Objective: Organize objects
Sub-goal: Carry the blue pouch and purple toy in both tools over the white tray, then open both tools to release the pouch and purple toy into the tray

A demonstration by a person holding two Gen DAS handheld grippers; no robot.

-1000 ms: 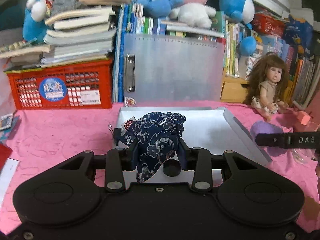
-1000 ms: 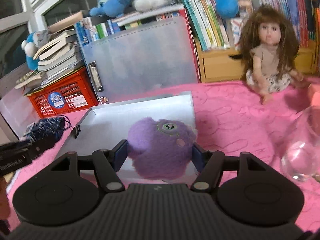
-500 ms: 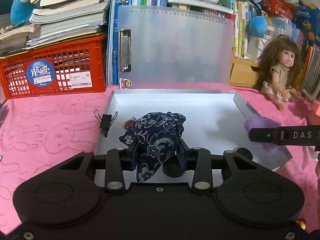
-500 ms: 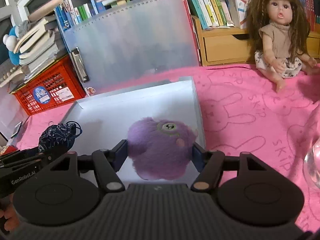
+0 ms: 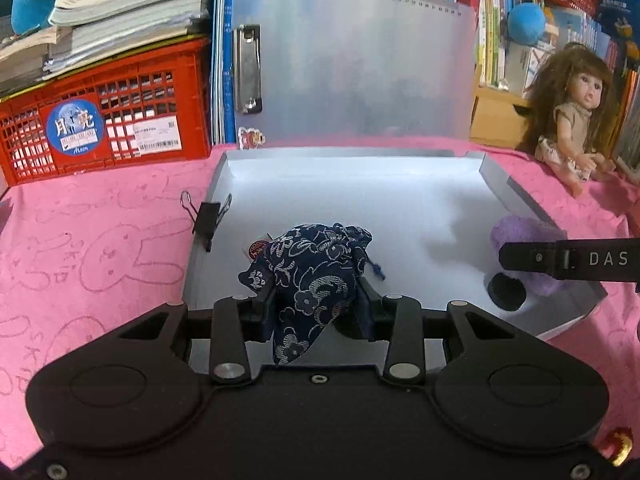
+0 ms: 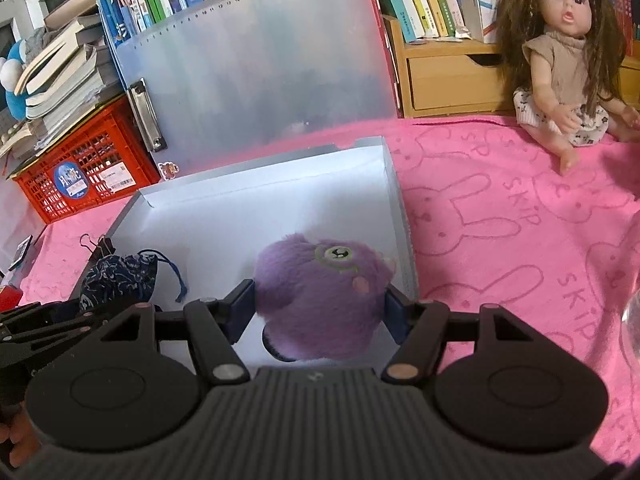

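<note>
Over the shallow white box [image 5: 516, 194], the left gripper [image 5: 316, 306] pinches a limp, light blue-patterned drawstring pouch [image 5: 310, 270] mid-body, while the right gripper [image 6: 320, 308], half-spread, squeezes a soft purple plush toy [image 6: 320, 296] by its sides.

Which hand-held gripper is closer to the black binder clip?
Left. The left hand-held gripper sits near the binder clip; the right hand-held gripper is across the tray.
</note>
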